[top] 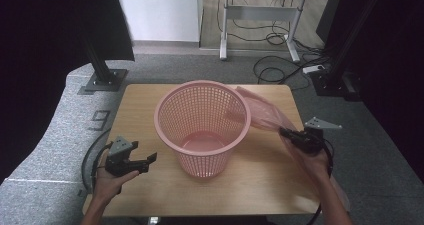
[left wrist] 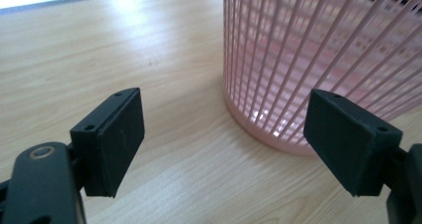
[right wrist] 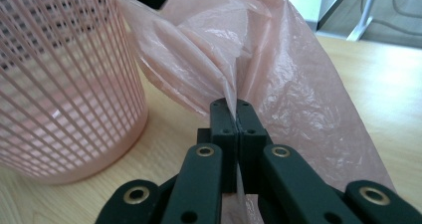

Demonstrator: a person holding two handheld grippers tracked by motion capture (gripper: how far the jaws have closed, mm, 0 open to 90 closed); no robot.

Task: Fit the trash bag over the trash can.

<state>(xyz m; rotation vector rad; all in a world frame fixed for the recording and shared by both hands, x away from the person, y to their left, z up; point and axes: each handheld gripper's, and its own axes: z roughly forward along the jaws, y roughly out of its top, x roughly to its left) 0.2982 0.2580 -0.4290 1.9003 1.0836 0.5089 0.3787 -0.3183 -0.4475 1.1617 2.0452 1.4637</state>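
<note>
We see the basket (top: 202,127) standing mid-table (top: 260,185). The bag (top: 260,112) lies just right of it, touching its rim, pinched in the right gripper (top: 290,134). The left gripper (top: 145,162) sits left of the basket.

Black hand-held gripper (top: 146,162), brass-ringed pivots, grey three-cornered plate, trailing black cable
</note>
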